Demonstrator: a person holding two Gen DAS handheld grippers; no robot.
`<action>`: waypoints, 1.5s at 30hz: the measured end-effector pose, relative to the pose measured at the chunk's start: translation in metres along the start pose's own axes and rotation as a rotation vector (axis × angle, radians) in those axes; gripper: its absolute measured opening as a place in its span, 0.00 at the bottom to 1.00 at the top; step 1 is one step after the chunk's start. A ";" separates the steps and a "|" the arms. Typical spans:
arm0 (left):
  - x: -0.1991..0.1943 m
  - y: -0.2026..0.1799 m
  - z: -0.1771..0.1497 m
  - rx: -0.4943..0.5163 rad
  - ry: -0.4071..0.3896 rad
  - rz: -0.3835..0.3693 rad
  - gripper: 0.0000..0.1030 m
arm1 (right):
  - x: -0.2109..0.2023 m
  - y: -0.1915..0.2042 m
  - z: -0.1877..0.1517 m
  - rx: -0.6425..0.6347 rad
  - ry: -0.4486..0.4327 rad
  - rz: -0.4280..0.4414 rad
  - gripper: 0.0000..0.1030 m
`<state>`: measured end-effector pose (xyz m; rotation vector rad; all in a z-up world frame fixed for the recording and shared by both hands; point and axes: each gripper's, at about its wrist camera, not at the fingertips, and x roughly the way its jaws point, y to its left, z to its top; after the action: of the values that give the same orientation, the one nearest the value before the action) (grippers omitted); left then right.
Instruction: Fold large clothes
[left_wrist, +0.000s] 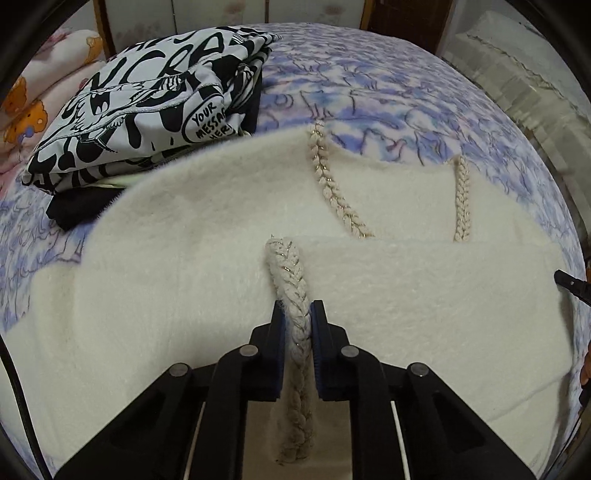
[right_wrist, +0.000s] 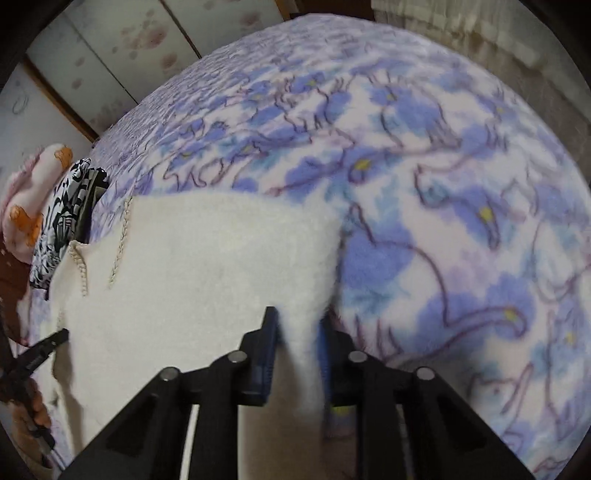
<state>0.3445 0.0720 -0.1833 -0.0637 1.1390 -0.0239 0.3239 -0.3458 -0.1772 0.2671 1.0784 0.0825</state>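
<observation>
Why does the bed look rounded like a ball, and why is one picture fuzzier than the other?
Both views bulge from fisheye lenses, with dark corners. The left wrist view is sharp: the braided trim in the left tool shows crisply. The right wrist view is smeared, the floral blanket and white garment soft-edged around the right tool.

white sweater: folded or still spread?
Partly folded. The sweater has one layer doubled over itself, its edge running across below the braids; both grippers pinch it.
</observation>
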 end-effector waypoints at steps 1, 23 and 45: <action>0.004 0.000 0.000 -0.002 0.003 0.005 0.10 | 0.000 -0.001 0.000 -0.007 -0.014 -0.013 0.14; -0.055 -0.028 -0.071 -0.018 -0.009 -0.053 0.42 | -0.080 0.064 -0.099 -0.201 -0.100 0.005 0.34; -0.019 -0.039 -0.074 -0.039 -0.005 -0.103 0.50 | -0.045 0.012 -0.109 -0.067 0.001 0.001 0.00</action>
<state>0.2698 0.0316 -0.1943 -0.1567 1.1306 -0.0930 0.2079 -0.3236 -0.1839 0.2077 1.0740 0.1193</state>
